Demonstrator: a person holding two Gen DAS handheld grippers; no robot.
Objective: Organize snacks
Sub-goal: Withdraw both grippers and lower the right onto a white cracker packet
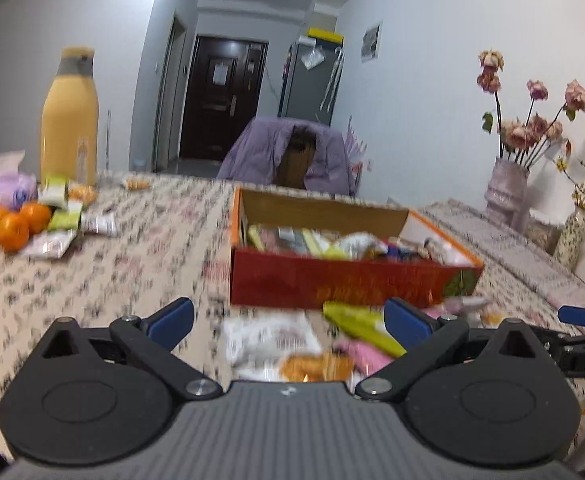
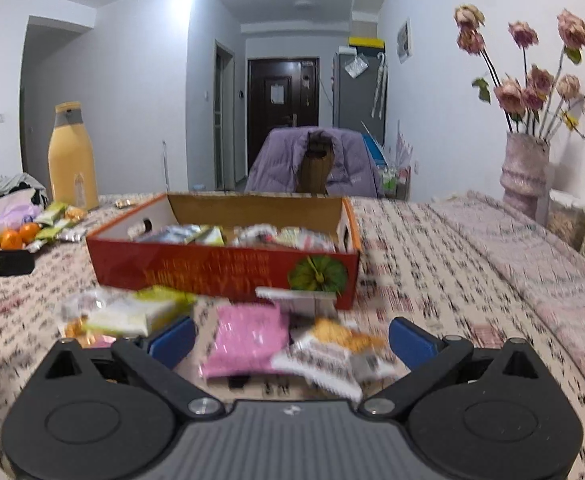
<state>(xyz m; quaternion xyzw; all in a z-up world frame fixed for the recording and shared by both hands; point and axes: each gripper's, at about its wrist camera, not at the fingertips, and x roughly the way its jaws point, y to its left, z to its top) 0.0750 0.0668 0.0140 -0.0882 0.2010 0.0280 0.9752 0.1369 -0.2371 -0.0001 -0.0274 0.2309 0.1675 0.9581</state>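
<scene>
Right gripper [image 2: 291, 338] spread wide, holding nothing, low over the loose pile in front of the box. Pink packet [image 2: 248, 340] lies between its fingers, white cracker packet [image 2: 332, 354] overlapping it on the right side. Left gripper [image 1: 288, 318] also spread wide and empty, above a white packet [image 1: 270, 338], with a yellow-green packet [image 1: 362, 326] and an orange-print one [image 1: 316, 366] just beside. Both views blurred, so packet edges are soft.

Likely step: pick one loose snack. Best bet is the pink packet; centre the fingers on it alone, come down flat, close on its middle so the cracker packet isn't dragged along.

Behind the pile, red box [image 2: 228, 276] open, already part full of snacks, touching the nearest packets. Drop goes over its front wall.

Far left of the table [image 2: 432, 240]: more packets [image 1: 62, 216], oranges [image 1: 14, 224], yellow bottle [image 1: 69, 120] still unsorted.
</scene>
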